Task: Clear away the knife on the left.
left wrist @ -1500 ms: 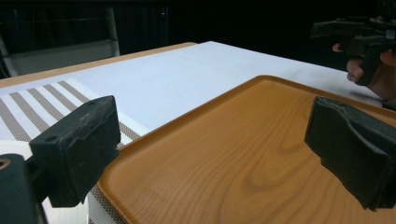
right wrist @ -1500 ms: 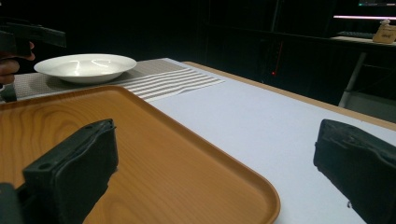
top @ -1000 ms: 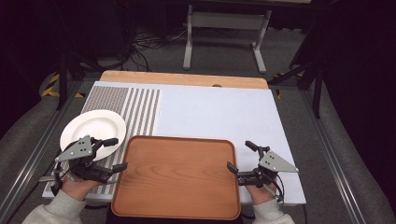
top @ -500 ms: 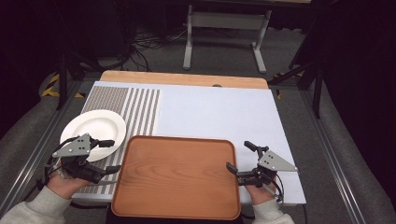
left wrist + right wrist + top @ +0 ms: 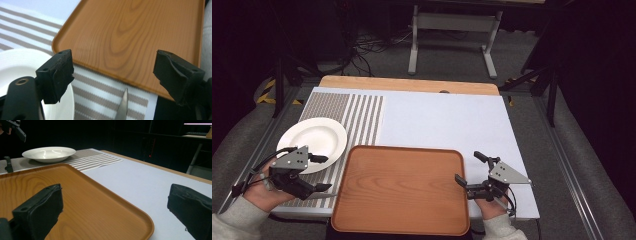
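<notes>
The left hand-held gripper (image 5: 319,173) sits at the lower left of the high view with its jaws spread wide and nothing between them; one jaw reaches over the near rim of the white plate (image 5: 313,142), the other lies over the striped mat (image 5: 348,116) just left of the tray (image 5: 402,187). In the left gripper view the same wide gap frames the tray's corner (image 5: 130,37), a strip of striped mat, and the tip of a knife blade (image 5: 122,107) rising from the bottom edge between the jaws. The right hand-held gripper (image 5: 468,168) is at the lower right of the high view, jaws also wide apart and holding nothing; one jaw hangs over the tray's right edge and the other over bare counter (image 5: 447,120) just beside it. Going by size: the pale counter fills the middle of the high view, with a wooden strip along its far edge. The wood-grain tray lies in the lower centre, its near edge reaching the counter's front. The striped mat covers the counter's left part. The plate rests on that mat in the left middle of the frame, near the tray's upper left corner but apart from it. In the right gripper view the plate (image 5: 48,153) shows at upper left beyond the tray (image 5: 82,205).
</notes>
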Demonstrator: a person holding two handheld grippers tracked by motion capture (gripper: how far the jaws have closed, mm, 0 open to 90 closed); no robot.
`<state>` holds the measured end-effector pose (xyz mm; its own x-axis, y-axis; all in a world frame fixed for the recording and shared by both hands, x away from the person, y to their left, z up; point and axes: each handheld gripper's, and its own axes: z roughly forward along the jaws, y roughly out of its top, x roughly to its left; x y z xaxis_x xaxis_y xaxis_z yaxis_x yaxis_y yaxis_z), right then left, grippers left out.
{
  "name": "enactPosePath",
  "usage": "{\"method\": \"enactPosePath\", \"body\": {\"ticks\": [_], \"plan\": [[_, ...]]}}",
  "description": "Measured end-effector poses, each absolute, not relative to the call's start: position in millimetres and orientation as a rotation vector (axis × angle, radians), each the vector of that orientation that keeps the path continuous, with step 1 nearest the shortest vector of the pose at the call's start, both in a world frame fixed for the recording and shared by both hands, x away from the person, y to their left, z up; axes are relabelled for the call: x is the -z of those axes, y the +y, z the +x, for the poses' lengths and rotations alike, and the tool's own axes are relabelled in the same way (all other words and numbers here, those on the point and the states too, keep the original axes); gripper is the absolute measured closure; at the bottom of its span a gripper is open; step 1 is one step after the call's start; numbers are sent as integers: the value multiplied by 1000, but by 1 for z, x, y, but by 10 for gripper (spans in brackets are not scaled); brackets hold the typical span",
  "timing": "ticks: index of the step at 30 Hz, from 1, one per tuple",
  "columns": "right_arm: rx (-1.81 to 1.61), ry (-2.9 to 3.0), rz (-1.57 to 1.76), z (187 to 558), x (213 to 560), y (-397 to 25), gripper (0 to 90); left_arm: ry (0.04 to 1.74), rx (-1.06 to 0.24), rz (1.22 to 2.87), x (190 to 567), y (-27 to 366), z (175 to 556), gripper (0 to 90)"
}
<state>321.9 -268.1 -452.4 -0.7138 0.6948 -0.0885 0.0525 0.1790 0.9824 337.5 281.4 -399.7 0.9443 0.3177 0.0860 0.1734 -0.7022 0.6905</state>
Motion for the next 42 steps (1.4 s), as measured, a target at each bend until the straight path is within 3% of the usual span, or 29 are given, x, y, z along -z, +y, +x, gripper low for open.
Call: {"method": "enactPosePath", "body": {"ticks": [42], "plan": [[-1593, 1923, 688, 324, 448, -268, 9, 302, -200, 2876, 411, 325, 337, 328]]}}
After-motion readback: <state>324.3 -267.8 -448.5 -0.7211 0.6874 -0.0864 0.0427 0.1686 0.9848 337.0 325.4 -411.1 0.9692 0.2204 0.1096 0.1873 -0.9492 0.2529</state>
